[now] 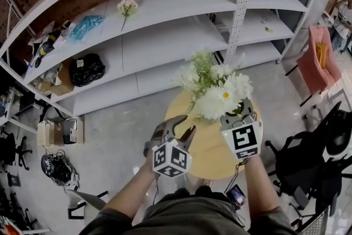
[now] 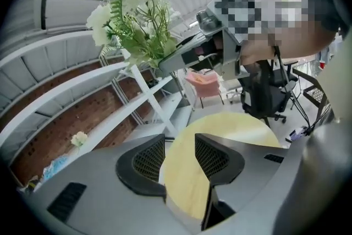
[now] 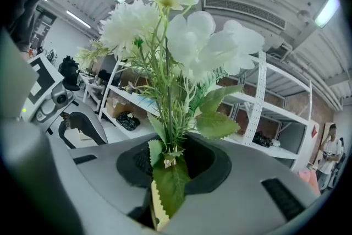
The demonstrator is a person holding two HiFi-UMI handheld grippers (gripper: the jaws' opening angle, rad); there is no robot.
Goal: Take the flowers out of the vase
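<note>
A bunch of white artificial flowers with green leaves hangs above the round wooden table. My right gripper is shut on its stems. In the right gripper view the stems and a leaf stand clamped between the jaws of my right gripper, with the blooms above. My left gripper is to the left of the bunch and a little lower, open and empty. Only bare table top shows between the jaws of my left gripper. The flowers rise at its upper left. No vase is visible in any view.
White metal shelving curves behind the table and carries another small flower bunch, a black bag and boxes. A pink chair and black office chairs stand to the right. A person stands far off.
</note>
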